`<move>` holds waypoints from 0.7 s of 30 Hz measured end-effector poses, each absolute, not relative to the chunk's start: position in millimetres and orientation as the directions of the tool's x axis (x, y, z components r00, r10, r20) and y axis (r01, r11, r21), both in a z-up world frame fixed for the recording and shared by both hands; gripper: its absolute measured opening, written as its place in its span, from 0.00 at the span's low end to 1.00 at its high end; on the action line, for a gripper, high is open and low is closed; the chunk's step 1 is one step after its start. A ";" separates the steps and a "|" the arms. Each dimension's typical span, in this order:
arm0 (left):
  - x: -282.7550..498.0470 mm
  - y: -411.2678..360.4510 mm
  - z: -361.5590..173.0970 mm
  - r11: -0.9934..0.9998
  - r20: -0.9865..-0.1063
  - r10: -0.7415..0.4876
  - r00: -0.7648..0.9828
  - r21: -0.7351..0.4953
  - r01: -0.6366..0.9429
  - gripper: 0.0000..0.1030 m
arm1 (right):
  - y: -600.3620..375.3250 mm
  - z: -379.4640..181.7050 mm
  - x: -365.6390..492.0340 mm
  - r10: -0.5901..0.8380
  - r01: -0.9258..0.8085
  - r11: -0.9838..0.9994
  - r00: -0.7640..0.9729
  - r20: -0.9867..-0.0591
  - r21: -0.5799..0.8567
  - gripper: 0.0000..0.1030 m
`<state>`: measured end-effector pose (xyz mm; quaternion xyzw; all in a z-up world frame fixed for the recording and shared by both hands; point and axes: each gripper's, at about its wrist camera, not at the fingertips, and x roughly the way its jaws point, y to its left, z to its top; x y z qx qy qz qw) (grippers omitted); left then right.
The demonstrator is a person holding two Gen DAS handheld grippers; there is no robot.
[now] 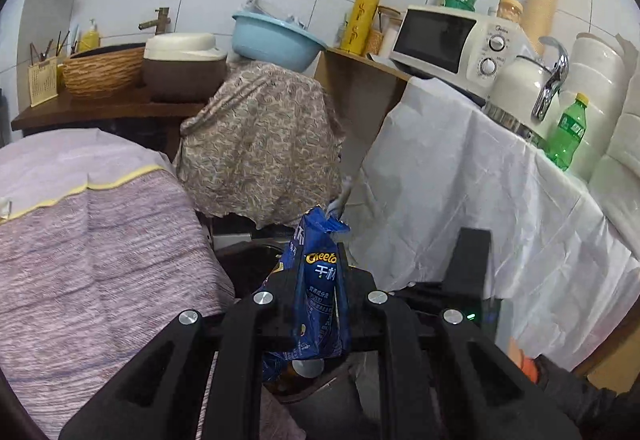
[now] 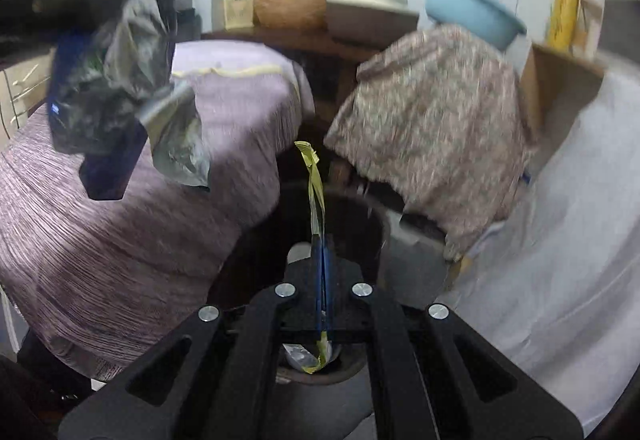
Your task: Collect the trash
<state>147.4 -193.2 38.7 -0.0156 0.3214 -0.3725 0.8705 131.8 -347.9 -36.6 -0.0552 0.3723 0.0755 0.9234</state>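
Observation:
My left gripper (image 1: 320, 272) is shut on a blue Cheetos snack bag (image 1: 320, 280), held upright above a dark bin opening (image 1: 248, 264). The same bag (image 2: 108, 80), with its silver lining showing, hangs from the left gripper at the upper left of the right wrist view. My right gripper (image 2: 322, 260) is shut on a thin yellow and blue wrapper (image 2: 314, 176), seen edge-on, above the round dark bin (image 2: 356, 216) on the floor. The right gripper's black fingers (image 1: 472, 256) show in the left wrist view, right of the bag.
A purple-covered object (image 1: 100, 232) stands to the left, a patterned cloth-covered object (image 1: 260, 144) behind, a white-draped table (image 1: 460, 192) to the right. On it are a microwave (image 1: 452, 40), a kettle (image 1: 524, 88) and a green bottle (image 1: 568, 132). A counter with basket and basins runs along the wall.

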 end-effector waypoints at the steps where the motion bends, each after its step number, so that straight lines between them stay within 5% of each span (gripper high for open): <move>1: 148.2 -197.1 33.1 0.719 -0.556 -0.661 0.504 -0.276 0.638 0.14 | -349.5 -47.9 134.2 0.102 -0.172 0.985 0.701 -0.706 -0.028 0.01; 17: 161.7 -219.3 1.9 0.718 -0.621 -0.637 0.457 -0.264 0.643 0.14 | -344.1 -167.9 159.5 0.109 -0.081 0.994 0.580 -0.807 0.077 0.05; 19: 162.9 -222.7 -0.8 0.717 -0.628 -0.635 0.450 -0.260 0.647 0.14 | -343.8 -165.8 157.9 0.093 -0.069 0.996 0.585 -0.805 0.065 0.20; 21: 163.8 -225.9 -2.7 0.714 -0.632 -0.635 0.445 -0.260 0.650 0.14 | -345.6 -159.1 151.6 0.073 -0.046 0.997 0.606 -0.792 0.057 0.63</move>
